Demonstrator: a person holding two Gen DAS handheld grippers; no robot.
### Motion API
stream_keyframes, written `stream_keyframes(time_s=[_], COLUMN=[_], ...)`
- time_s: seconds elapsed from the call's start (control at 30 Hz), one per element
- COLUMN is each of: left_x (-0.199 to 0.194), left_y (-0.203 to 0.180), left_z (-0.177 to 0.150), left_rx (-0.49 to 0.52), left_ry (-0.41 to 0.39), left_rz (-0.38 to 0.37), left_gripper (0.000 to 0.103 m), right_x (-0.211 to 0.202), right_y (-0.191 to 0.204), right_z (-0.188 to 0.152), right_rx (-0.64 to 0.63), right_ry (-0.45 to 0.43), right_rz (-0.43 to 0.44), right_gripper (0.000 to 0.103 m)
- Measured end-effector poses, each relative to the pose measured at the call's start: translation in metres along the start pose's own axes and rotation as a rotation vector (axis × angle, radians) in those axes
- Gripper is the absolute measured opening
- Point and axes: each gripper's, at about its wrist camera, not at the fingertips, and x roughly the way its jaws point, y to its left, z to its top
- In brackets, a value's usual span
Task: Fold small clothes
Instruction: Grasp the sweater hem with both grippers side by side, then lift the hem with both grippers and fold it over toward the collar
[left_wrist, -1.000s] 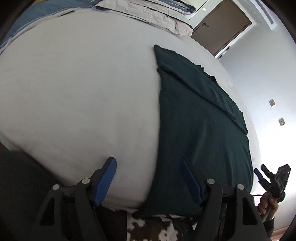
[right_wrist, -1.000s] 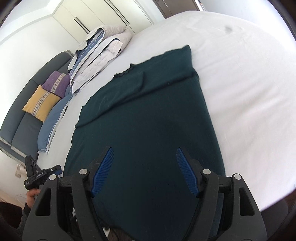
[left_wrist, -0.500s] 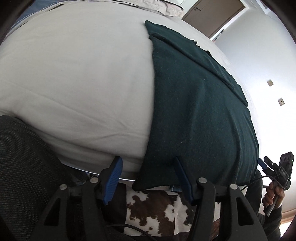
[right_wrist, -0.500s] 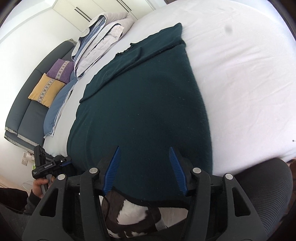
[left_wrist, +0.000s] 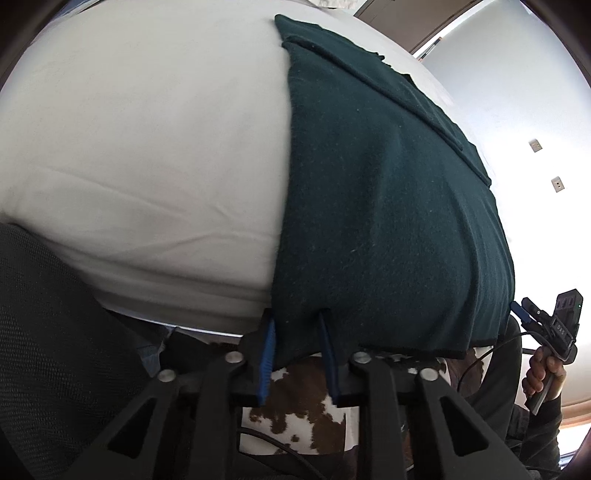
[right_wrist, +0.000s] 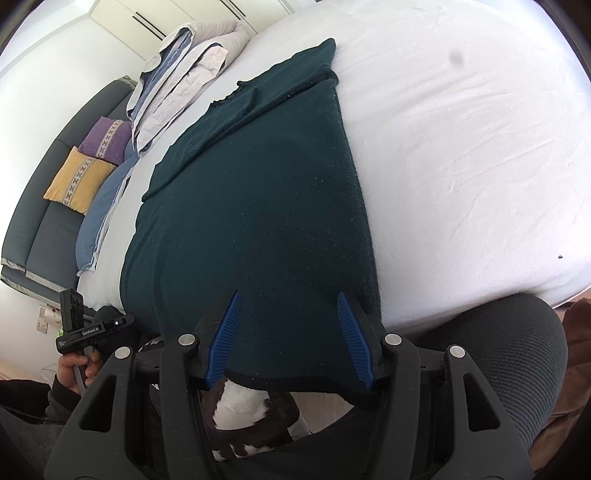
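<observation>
Left fingers (left_wrist: 266, 343) straddle garment (left_wrist: 384, 206) corner | right fingers (right_wrist: 225, 339) straddle hem

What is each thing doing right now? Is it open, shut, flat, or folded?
Dark green garment: spread flat on the bed, top part folded over, near hem hanging off the edge.
Left gripper: nearly shut around the garment's near corner.
Right gripper: open, its fingers either side of the hem.
Duvet: folded, stacked at the far end.
Door: shut.
</observation>
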Motion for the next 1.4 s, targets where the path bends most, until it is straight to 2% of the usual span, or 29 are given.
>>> stream_keyframes(time_s=[0.13,0.27,0.37,0.4,0.53,0.6,0.77,0.83,0.9,0.93,1.07,1.4], left_x=[-0.003,-0.01,-0.015,-0.017,-0.025,-0.027,-0.029,-0.03,-0.03,-0.031,-0.043,-0.089], left_y=[-0.001,0.002,0.004,0.004,0.007,0.008,0.008,0.007,0.003,0.003,0.0,0.002], left_z=[-0.002,-0.004,-0.004,-0.004,-0.007,-0.008,-0.01,-0.009,-0.009,-0.009,-0.005,0.014], left_rx=[0.0,-0.01,-0.01,-0.009,-0.013,-0.016,-0.005,0.003,0.008,0.012,0.007,-0.074], left_ry=[-0.012,-0.025,-0.035,-0.038,-0.049,-0.051,-0.051,-0.051,-0.052,-0.051,-0.073,-0.188], left_rz=[0.016,0.007,0.005,0.003,-0.01,-0.016,-0.01,-0.006,-0.009,-0.013,-0.091,-0.291], left_gripper=[0.006,0.005,0.005,0.005,0.005,0.005,0.004,0.004,0.004,0.004,0.004,0.004], right_x=[-0.008,-0.021,-0.018,-0.015,-0.003,0.006,0.014,0.014,0.013,0.011,-0.006,-0.054], right_y=[-0.004,-0.02,-0.029,-0.03,-0.027,-0.027,-0.029,-0.029,-0.028,-0.027,-0.022,0.002], right_z=[-0.001,0.0,-0.001,-0.002,-0.003,-0.003,-0.001,-0.003,-0.007,-0.009,-0.012,0.019], right_rx=[0.007,0.048,0.055,0.05,0.008,-0.002,-0.011,-0.021,-0.028,-0.03,0.0,0.086], right_ry=[-0.005,-0.015,0.029,0.046,0.098,0.135,0.202,0.221,0.231,0.228,0.159,-0.048], right_rz=[-0.047,-0.086,-0.115,-0.111,-0.113,-0.137,-0.162,-0.172,-0.173,-0.172,-0.105,0.17], right_gripper=[0.052,0.052,0.051,0.046,0.041,0.035,0.031,0.025,0.009,0.008,0.006,0.005])
